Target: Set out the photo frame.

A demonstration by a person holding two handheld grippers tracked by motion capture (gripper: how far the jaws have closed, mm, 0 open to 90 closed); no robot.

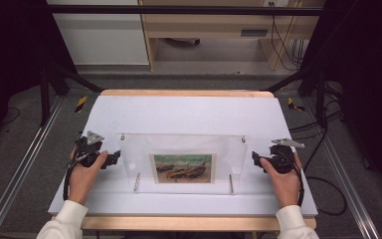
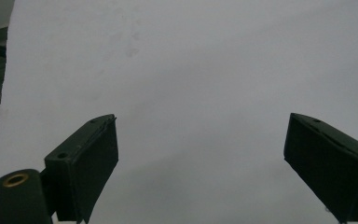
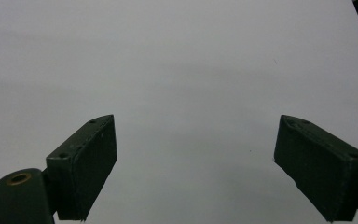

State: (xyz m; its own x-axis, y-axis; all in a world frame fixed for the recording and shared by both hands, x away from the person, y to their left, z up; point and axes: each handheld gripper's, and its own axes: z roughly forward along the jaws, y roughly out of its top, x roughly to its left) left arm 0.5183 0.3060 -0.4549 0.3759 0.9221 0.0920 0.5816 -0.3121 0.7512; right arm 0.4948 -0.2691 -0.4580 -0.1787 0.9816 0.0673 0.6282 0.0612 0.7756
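A clear acrylic picture frame (image 1: 181,162) lies flat on the white table top (image 1: 189,112), with metal standoffs at its corners. Inside it is a small painting of boats (image 1: 183,168). My left gripper (image 1: 113,159) rests on the table just left of the frame's left edge, pointing toward it. My right gripper (image 1: 255,160) sits just right of the frame's right edge, also pointing inward. In the left gripper view the gripper (image 2: 200,154) is open over bare white surface. In the right gripper view the gripper (image 3: 196,154) is open too, with nothing between the jaws.
The white sheet covers a wooden table (image 1: 186,93). Black frame posts (image 1: 45,89) stand at the back left and right. Cables (image 1: 323,144) trail on the floor at the right. Wooden furniture (image 1: 204,30) stands beyond the table.
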